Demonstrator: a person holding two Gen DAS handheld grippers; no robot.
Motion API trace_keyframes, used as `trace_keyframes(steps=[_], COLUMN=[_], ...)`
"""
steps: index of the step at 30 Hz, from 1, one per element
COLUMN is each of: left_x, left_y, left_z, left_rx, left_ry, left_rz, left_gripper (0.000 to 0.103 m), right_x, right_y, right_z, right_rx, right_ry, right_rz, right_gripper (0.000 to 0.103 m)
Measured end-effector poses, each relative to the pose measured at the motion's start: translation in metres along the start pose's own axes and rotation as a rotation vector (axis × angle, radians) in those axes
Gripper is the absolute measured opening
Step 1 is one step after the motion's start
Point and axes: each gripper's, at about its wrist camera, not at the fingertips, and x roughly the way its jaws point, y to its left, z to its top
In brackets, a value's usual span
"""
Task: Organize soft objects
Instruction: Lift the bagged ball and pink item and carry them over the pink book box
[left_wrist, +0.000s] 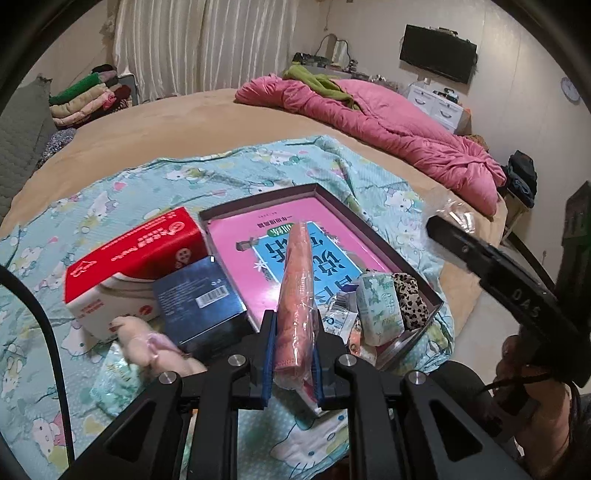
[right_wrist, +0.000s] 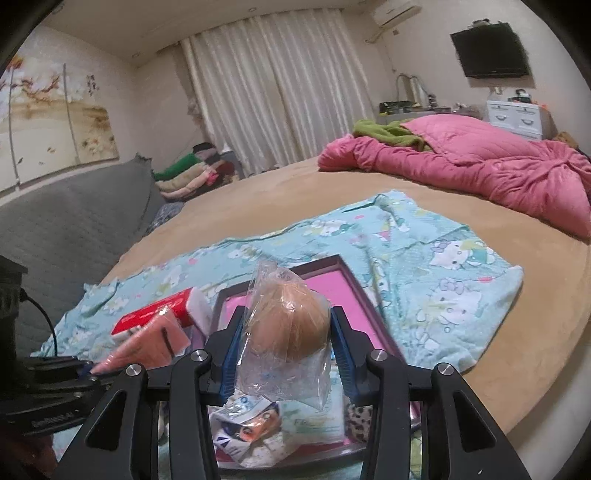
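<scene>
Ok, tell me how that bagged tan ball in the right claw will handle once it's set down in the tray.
The ball looks round and smooth, so it will probably roll on the flat tray unless its bag drags. The loose clear plastic looks slippery and may slide against the pads. It bulges only slightly in the right claw, so it is likely soft and light.

The setting is a home bedroom, identified by the large bed (right_wrist: 258, 206) with a tan cover that fills most of both views. A crumpled pink quilt (right_wrist: 480, 166) lies on the far right of the bed, and folded clothes (right_wrist: 192, 173) are stacked at its far left. Beyond the bed hang full-length white curtains (right_wrist: 277, 92), with a wall-mounted television (right_wrist: 489, 50) above a white drawer unit (right_wrist: 515, 114) to their right.
</scene>
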Motion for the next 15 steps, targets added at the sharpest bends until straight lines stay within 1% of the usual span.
trace_keyframes(steps=[6,15], left_x=[0.022,0.055], left_y=[-0.007,-0.013], left_z=[0.002,0.002], left_rx=[0.018,0.039], left_ry=[0.038,0.098], left_rz=[0.012,0.031], left_gripper=[0.017,0.017], right_x=[0.001,0.007], right_y=[-0.020,-0.047], right_z=[0.001,-0.004], right_rx=[0.055,0.088], right_ry=[-0.007,0.025], right_rz=[-0.051,-0.125], right_gripper=[0.045,0.045])
